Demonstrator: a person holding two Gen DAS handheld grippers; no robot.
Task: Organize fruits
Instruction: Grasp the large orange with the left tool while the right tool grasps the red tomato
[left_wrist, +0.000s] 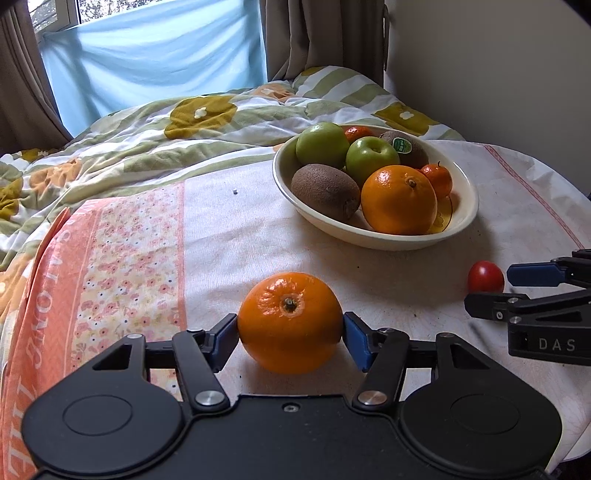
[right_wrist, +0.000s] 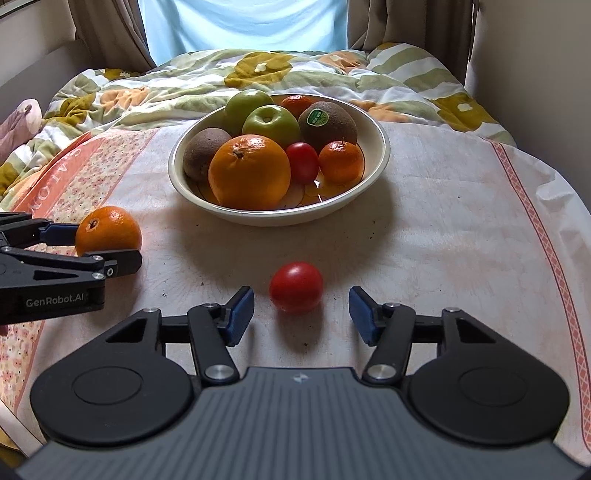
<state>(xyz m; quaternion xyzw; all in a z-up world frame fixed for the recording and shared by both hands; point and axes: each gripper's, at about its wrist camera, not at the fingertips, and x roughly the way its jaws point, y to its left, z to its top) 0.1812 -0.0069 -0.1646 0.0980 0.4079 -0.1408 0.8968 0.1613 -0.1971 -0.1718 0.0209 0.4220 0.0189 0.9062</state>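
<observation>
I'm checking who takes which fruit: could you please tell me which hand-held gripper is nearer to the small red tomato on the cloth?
Right. The right hand-held gripper has the tomato between its open fingers, untouched. The left hand-held gripper is off to the side, shut on the orange.

We see bare cloth open on our right, the full bowl blocking straight ahead, our left tongs crowding the left side
</observation>
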